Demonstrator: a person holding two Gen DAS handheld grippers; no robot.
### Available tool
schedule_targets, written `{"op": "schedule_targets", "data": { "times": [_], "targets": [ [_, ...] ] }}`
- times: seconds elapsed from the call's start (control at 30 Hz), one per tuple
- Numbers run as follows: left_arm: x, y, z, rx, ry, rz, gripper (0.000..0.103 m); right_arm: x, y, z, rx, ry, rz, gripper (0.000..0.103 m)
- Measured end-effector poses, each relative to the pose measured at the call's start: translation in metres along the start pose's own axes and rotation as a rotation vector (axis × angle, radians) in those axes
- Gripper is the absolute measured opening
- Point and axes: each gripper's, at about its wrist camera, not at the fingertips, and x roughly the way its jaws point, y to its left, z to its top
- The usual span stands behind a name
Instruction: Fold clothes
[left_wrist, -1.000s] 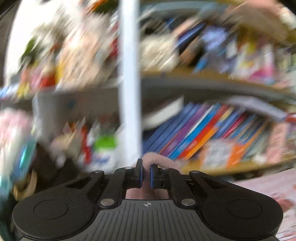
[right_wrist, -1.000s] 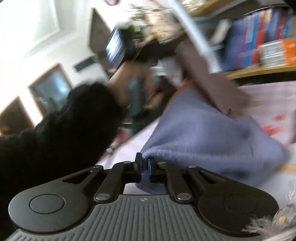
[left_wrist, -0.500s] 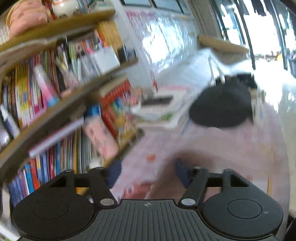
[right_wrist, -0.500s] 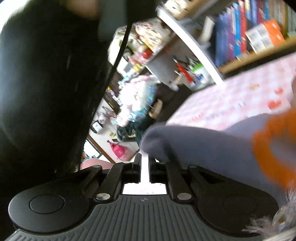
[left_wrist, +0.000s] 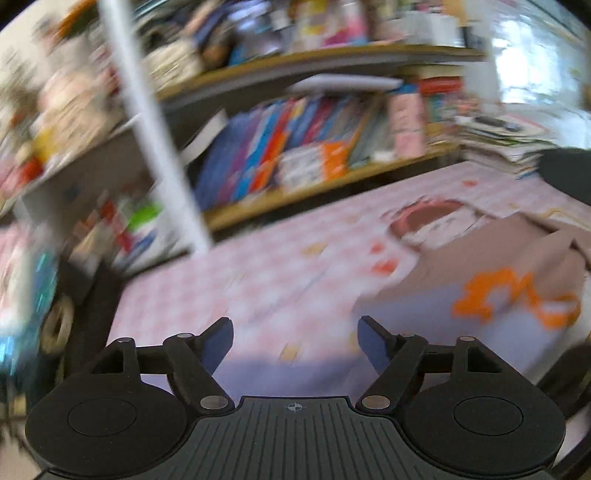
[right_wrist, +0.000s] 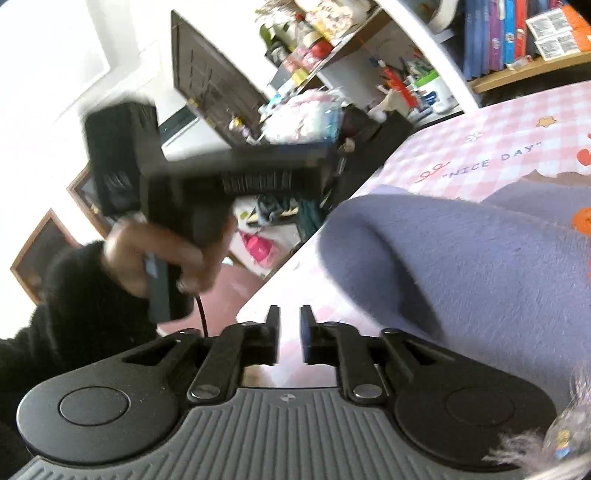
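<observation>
The left hand-held gripper (left_wrist: 295, 343) is seen wide open, and nothing is held between its blue fingers (left_wrist: 218, 345). It is raised over the bench (left_wrist: 258, 280), which is covered with a pink checked cloth. The garment (left_wrist: 480, 295), lavender with a brown part and orange print, is spread on the bench ahead and to the right of this hand-held gripper; a lavender edge is also seen low between the fingers, but whether it is touched cannot be told because of blur.

The right hand-held gripper (right_wrist: 289, 332) is parted only by a narrow gap, and nothing is gripped in it. In the right wrist view the garment (right_wrist: 461, 266) is seen as a thick lavender fold lying just to the right of the fingers and a little ahead, on the bench (right_wrist: 498, 147), near its edge. To the left, the left hand-held gripper (right_wrist: 207, 177) is held up by a hand (right_wrist: 159, 254) in a black sleeve (right_wrist: 66, 310). A bookshelf (left_wrist: 332, 147) is seen behind the bench.
</observation>
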Motion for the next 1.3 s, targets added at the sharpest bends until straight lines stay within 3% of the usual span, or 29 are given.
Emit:
{"op": "schedule_targets", "data": {
  "times": [0.07, 0.2, 0.37, 0.47, 0.57, 0.6, 0.67, 0.8, 1.07, 1.3],
  "targets": [
    [-0.004, 0.015, -0.023, -0.077, 0.020, 0.014, 0.079, -0.001, 0.007, -0.005, -0.027, 0.040, 0.022, 0.040],
    [-0.001, 0.029, -0.053, -0.195, 0.032, 0.026, 0.079, -0.007, 0.027, -0.016, -0.060, 0.093, 0.038, 0.042],
    [-0.004, 0.038, -0.063, -0.284, -0.015, -0.015, 0.079, -0.079, 0.040, -0.002, -0.075, -0.039, -0.052, 0.044],
    [-0.006, 0.042, -0.054, -0.284, -0.060, -0.012, 0.079, -0.139, 0.029, 0.022, -0.118, -0.163, -0.236, 0.055],
    [0.006, 0.042, -0.037, -0.252, -0.083, -0.056, 0.079, -0.166, 0.000, 0.047, -0.191, -0.154, -0.528, 0.060],
    [0.010, 0.042, -0.031, -0.242, -0.091, -0.070, 0.079, -0.170, -0.014, 0.056, -0.226, -0.116, -0.662, 0.060],
    [0.019, 0.037, -0.019, -0.205, -0.093, -0.104, 0.079, -0.170, -0.044, 0.071, -0.265, -0.029, -0.821, 0.060],
    [0.048, 0.018, 0.005, -0.122, -0.061, -0.199, 0.079, -0.162, -0.098, 0.086, -0.332, 0.142, -0.951, 0.061],
    [0.100, -0.012, 0.020, -0.007, 0.057, -0.348, 0.079, -0.157, -0.163, 0.082, -0.335, 0.328, -0.978, 0.058],
    [0.136, -0.028, 0.020, 0.039, 0.163, -0.437, 0.079, -0.180, -0.178, 0.083, -0.173, 0.254, -0.881, 0.043]
  ]
}}
